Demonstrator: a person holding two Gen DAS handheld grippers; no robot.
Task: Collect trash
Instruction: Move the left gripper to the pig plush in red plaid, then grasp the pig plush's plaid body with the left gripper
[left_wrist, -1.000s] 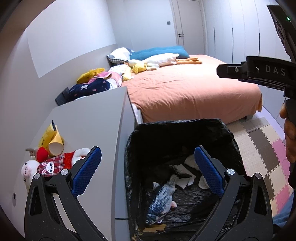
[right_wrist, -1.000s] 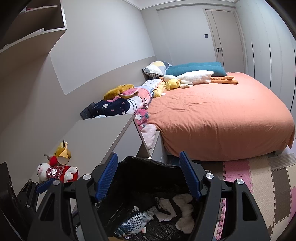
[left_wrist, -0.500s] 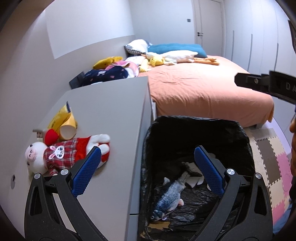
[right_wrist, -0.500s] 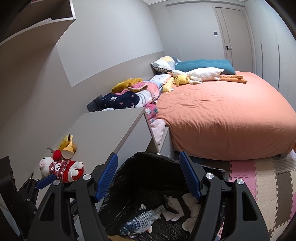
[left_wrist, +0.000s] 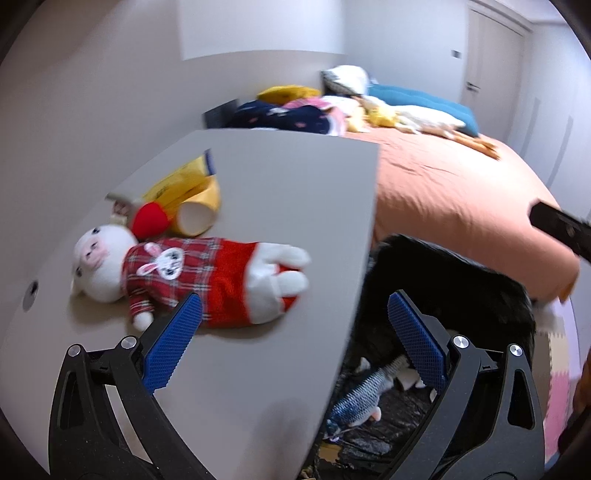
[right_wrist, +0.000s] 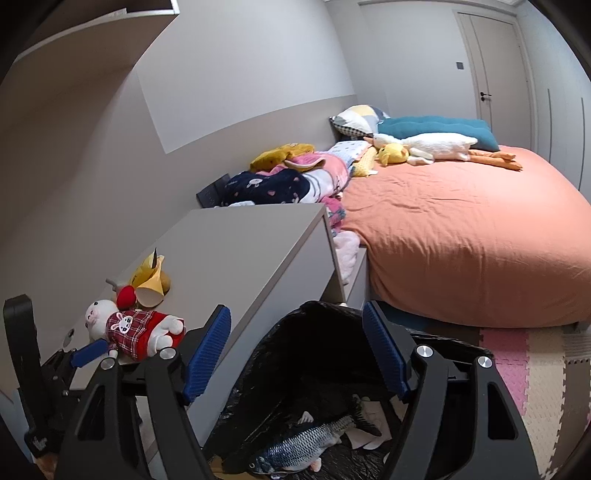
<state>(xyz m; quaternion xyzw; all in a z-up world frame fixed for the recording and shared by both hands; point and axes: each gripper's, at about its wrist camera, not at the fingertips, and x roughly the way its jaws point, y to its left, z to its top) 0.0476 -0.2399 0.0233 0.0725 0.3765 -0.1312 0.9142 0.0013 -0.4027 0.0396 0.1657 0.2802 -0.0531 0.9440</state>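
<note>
On my grey desk (left_wrist: 280, 206) lie a white plush rabbit in red plaid (left_wrist: 192, 280) and a yellow wrapper (left_wrist: 184, 188). My left tool (left_wrist: 291, 343) gapes empty; my right tool (right_wrist: 295, 350) is opening, empty, above the black-lined bin (right_wrist: 314, 332) holding a grey fish toy (right_wrist: 299, 446) and white paper scraps (right_wrist: 369, 432).

Red plaid doll (left_wrist: 192, 280), orange bedspread (right_wrist: 461, 236), black bin liner (right_wrist: 314, 354)

Left gripper (left_wrist: 291, 332) angled downward, its 2 jaws spread wide and empty; right gripper (right_wrist: 295, 354) likewise empty, jaws opening.
</note>
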